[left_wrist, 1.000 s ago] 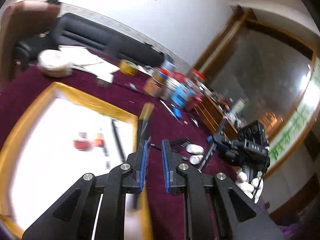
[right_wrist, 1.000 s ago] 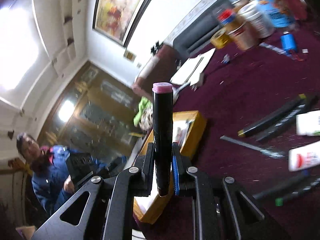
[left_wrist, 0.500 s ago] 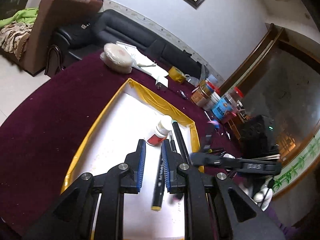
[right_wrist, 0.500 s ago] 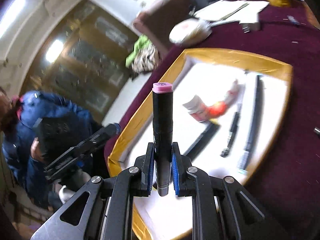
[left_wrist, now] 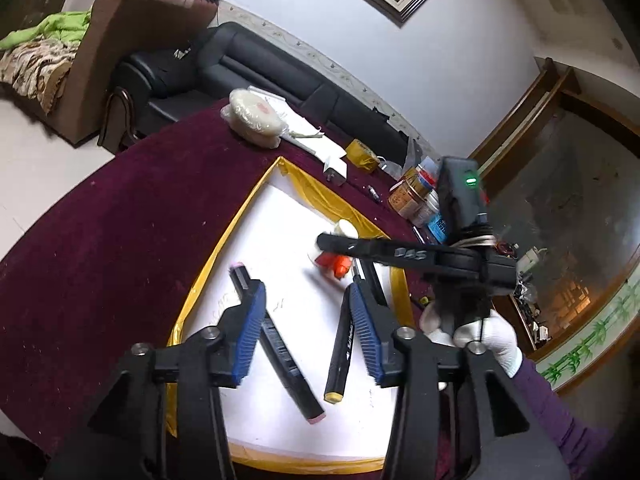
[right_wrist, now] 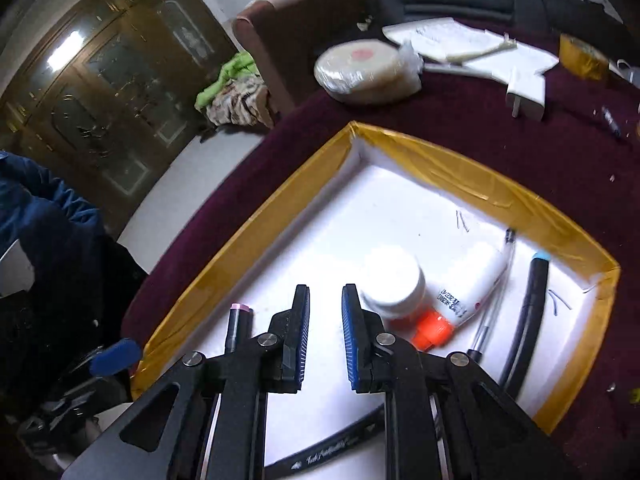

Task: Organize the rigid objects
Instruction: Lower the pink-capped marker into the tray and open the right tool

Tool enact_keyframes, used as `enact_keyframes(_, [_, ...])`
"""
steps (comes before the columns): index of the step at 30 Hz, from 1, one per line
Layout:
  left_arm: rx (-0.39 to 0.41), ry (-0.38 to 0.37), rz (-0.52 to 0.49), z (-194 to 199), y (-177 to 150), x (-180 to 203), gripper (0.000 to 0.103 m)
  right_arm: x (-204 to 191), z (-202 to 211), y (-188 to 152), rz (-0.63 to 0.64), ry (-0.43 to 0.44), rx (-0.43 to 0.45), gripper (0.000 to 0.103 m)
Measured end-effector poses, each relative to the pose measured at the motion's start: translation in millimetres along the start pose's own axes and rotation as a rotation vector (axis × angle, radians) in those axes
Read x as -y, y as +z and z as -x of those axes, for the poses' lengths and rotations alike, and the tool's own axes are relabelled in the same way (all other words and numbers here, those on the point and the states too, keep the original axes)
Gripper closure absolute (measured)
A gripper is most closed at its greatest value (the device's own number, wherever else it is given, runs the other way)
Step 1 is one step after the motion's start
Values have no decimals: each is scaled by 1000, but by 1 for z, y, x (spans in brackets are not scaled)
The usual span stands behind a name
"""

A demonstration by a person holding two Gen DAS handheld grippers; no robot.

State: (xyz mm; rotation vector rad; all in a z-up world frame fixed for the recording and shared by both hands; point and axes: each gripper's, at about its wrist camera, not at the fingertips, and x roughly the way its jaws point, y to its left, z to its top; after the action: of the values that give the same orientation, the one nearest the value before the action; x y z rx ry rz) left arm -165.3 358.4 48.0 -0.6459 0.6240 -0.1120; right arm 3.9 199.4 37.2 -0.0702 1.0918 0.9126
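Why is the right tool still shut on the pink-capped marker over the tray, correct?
Not quite. The right tool is open and empty; the pink-capped marker already lies in the tray. The right wrist view shows the parted fingers, the left wrist view the marker lying flat.

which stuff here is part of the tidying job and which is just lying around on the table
Part of the job:
- tray
- pink-capped marker lying in the tray
- yellow-tipped marker
- white bottle
- orange-capped tube
- blue-tipped marker
- clear pen

Just lying about:
- wrapped round cake
- papers
- white charger
- tape roll
- jars
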Motion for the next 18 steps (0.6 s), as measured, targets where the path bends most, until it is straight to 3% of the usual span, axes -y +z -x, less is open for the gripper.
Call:
enact_keyframes(3, [-8, -1, -6, -2, -1, 2, 52, -6, 21, -9, 0, -16, 16, 79])
enact_keyframes(6, [-23, 27, -28, -6, -3, 9, 42, 1, 38, -25, -39, -46, 7, 73])
enact_keyframes(11, [-157, 169, -89, -34, -7, 21, 40, 10, 34, -42, -115, 0, -48, 73])
enact_keyframes(13, [-226, 266, -131, -51, -11, 25, 36, 3, 24, -47, -109, -15, -74, 73])
enact_keyframes(15, [-260, 332, -207, -64, -14, 32, 35, -5, 11, -50, -91, -79, -111, 73])
enact_keyframes(18, [-293, 358, -256, -77, -11, 35, 34, -16, 1, -52, -41, -170, -118, 73])
